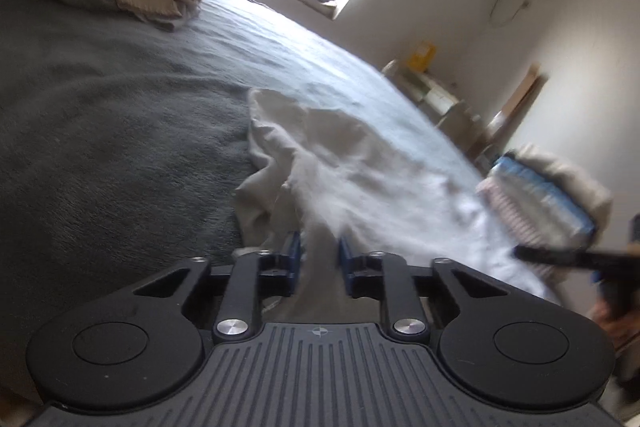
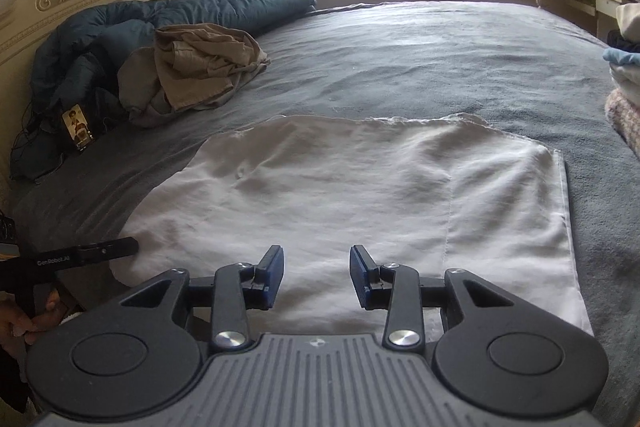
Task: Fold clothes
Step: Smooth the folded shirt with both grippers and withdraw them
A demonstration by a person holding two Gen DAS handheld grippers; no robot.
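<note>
A white garment (image 2: pixel 360 187) lies spread flat on the grey bed cover (image 2: pixel 400 59). My right gripper (image 2: pixel 317 269) is open and empty, just above the garment's near edge. My left gripper (image 1: pixel 319 251) has its blue pads close together with a raised fold of the white garment (image 1: pixel 340 163) between them, at the garment's left edge. The left gripper also shows at the left of the right wrist view (image 2: pixel 100 251). The right gripper shows blurred at the right of the left wrist view (image 1: pixel 568 259).
A heap of beige and grey clothes (image 2: pixel 200 71) lies near the headboard beside a blue duvet (image 2: pixel 160 15) and a phone (image 2: pixel 78 127). A stack of folded clothes (image 2: pixel 624 83) sits at the bed's right edge; it also shows in the left wrist view (image 1: pixel 548 195). A window and shelves stand beyond.
</note>
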